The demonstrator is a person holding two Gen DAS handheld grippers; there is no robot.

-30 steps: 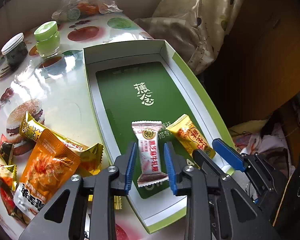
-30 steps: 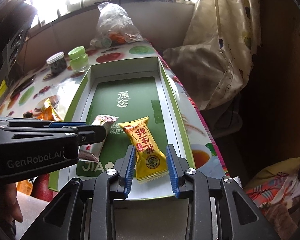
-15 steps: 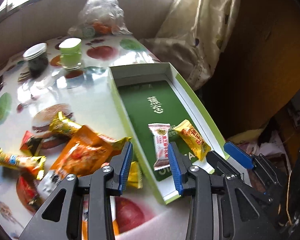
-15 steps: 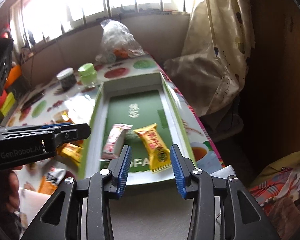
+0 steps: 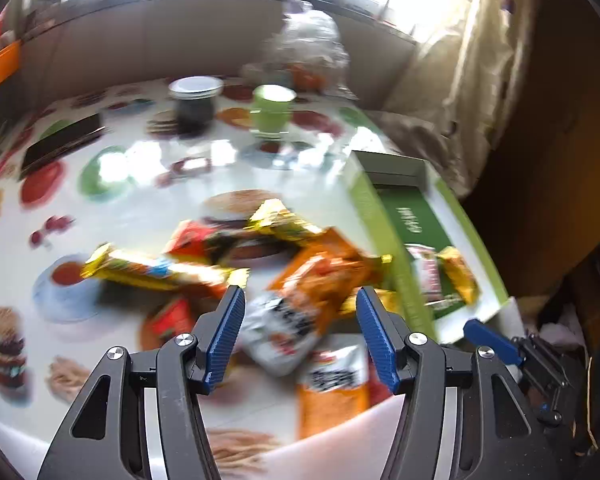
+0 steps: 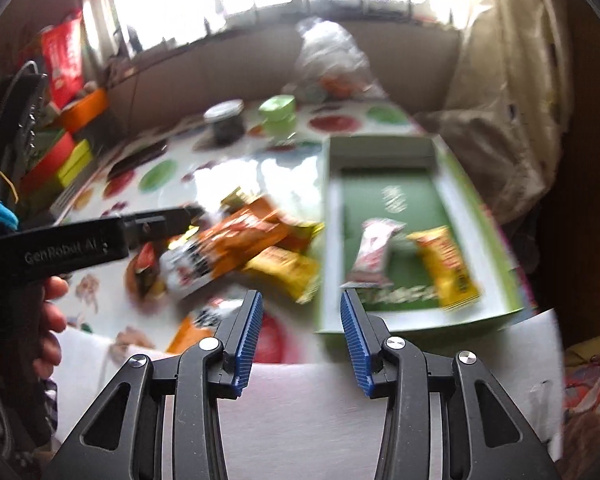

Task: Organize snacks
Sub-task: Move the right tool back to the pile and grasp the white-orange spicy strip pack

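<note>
Both grippers empty over the snack table, frames motion-blurred

Left wrist: left gripper jaws opening, nothing between them, above snack pile on fruit-print tablecloth. Right wrist: right gripper agape, empty; only here green box shows fully, holding pink-white candy beside yellow snack pack; window behind

blur: your snack pile smears, wrapper print unreadable | box lettering illegible | cut off: your left gripper body at frame edge | bag contents indistinct
</note>
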